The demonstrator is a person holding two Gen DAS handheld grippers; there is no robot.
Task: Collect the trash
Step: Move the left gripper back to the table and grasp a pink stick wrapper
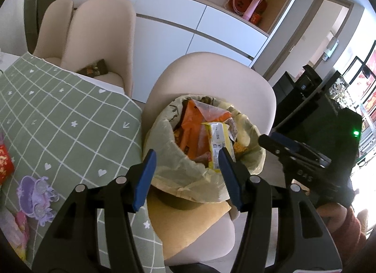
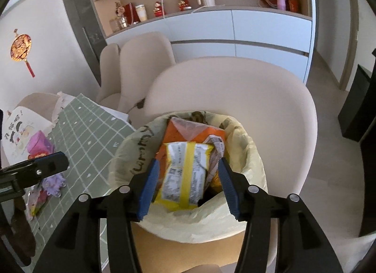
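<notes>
A trash bin lined with a pale yellow bag [image 1: 164, 172] [image 2: 131, 153] stands on a beige chair. Inside lie an orange wrapper [image 1: 195, 129] [image 2: 181, 132] and a yellow-and-white snack wrapper [image 1: 217, 141] [image 2: 185, 174] on top. My left gripper [image 1: 186, 167] is open and empty, above the bin's near rim. My right gripper [image 2: 188, 176] is open, right over the bin, its jaws either side of the yellow wrapper, not closed on it. The right gripper also shows in the left wrist view [image 1: 282, 148].
The beige chair [image 1: 246, 89] [image 2: 270, 99] holds the bin. To the left is a table with a green checked cloth [image 1: 58, 120] [image 2: 82, 132] carrying a purple plastic toy [image 1: 35, 193] [image 2: 52, 183] and pink and red packets. More chairs and a white cabinet stand behind.
</notes>
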